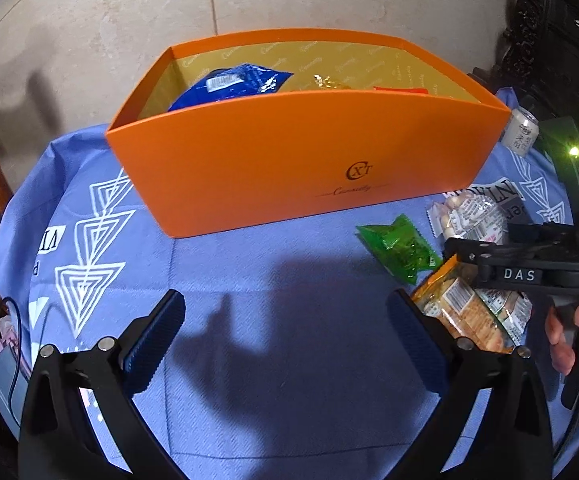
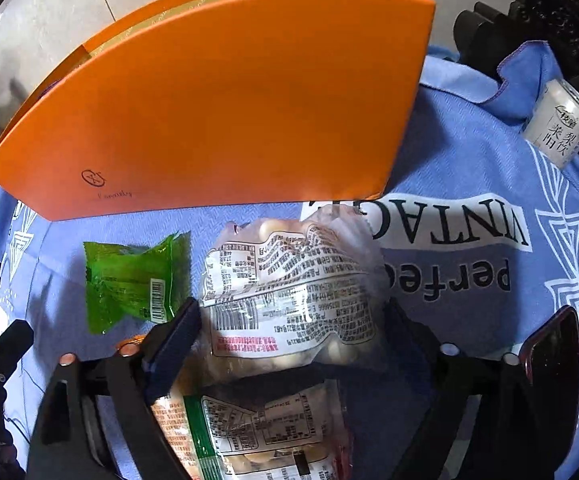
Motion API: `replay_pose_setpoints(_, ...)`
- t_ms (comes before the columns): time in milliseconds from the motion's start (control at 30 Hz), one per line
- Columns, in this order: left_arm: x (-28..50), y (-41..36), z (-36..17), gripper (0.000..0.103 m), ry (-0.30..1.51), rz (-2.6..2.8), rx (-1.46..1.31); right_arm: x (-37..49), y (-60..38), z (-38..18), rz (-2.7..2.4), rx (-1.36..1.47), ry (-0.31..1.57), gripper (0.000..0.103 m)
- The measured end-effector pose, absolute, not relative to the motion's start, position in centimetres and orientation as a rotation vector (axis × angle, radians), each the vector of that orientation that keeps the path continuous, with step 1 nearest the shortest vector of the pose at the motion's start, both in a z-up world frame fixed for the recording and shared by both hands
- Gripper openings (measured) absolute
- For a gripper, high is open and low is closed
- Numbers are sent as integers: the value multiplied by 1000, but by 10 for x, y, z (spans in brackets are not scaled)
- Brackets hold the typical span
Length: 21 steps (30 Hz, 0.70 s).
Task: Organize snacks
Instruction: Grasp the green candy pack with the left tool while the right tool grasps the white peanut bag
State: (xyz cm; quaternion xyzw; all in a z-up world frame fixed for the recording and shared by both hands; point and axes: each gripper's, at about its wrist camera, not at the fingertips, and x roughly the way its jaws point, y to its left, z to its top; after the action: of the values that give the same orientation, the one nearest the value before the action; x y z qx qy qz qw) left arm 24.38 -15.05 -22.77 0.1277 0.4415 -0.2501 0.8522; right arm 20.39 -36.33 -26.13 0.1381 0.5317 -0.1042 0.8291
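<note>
A blue cloth (image 1: 289,320) covers the table. The orange box (image 1: 309,152) stands at its far side, some snacks inside. The left gripper (image 1: 285,336) is wide and empty. The right gripper (image 2: 293,332) straddles the clear snack bag (image 2: 289,280); contact cannot be told.

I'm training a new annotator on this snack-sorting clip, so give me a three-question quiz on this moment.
1. True or false: the orange box already holds a blue packet.
2. Which packet lies between the fingers of the right gripper?
A. the green packet
B. the clear packet of pale round snacks
C. the white can
3. Fill in: the left gripper is open, with only the blue ____ between its fingers.

Key: 1 true; 2 B; 3 cloth.
</note>
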Motion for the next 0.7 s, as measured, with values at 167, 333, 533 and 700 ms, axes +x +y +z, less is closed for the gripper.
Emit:
replay_pose_setpoints(167,249,-166,-233,99,924,-557,283,197,-373,-258,-245,328,1113,54)
replay_pose_setpoints(333,254,-190,-234,99,920,-620,275,179,-385,-251,-287,370,1078,47)
replay_pose_setpoints(533,258,-223,-247,99,948,-640,275,150,-389,-233,-323,401,1014,43)
replay_pose_setpoints(700,262,-243,-262,99,973,-609,266,141,-390,-226,-339,403,1002,40)
